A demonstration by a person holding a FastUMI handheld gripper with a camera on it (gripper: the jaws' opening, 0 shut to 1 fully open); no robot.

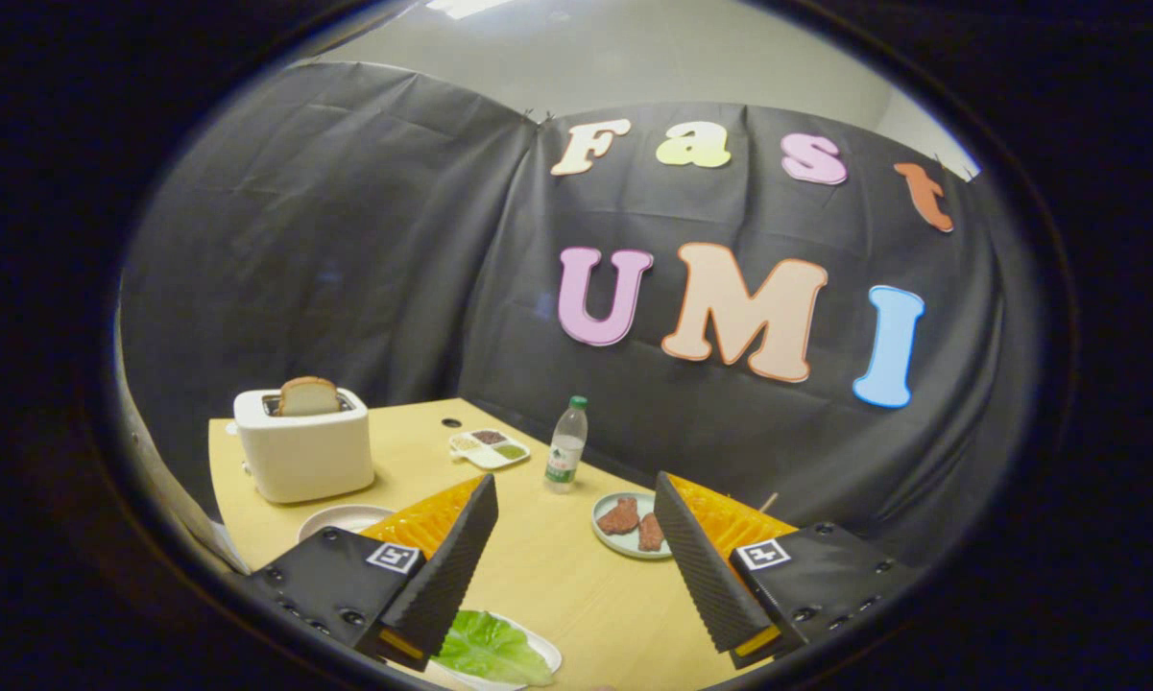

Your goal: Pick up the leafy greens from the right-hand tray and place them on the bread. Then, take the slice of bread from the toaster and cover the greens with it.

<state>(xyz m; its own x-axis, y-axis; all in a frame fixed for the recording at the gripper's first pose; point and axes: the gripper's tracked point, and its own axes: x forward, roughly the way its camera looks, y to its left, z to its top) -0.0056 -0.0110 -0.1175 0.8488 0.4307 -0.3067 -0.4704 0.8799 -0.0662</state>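
Nothing of the task looks done yet. The leafy greens [492,649] lie untouched on a white tray [543,651] low between the fingers, nearer the left one, at about 6 o'clock from the tool [576,509]. The slice of bread [308,395] stands up out of the toaster [303,446], far off at 10 o'clock on the tabletop [547,566]. A white plate [341,518] peeks out behind the left finger; I cannot tell whether the base bread lies on it. Left to do: grasp the greens, lay them on the bread, then fetch the toaster slice as a cover. The tool is held high above the tabletop, tipped slightly downward and looking across it, fingers spread wide apart with nothing between them. Beyond lie a plate of meat [634,526] at 1 o'clock, a water bottle [566,446] and a sauce dish [489,447] at 12.
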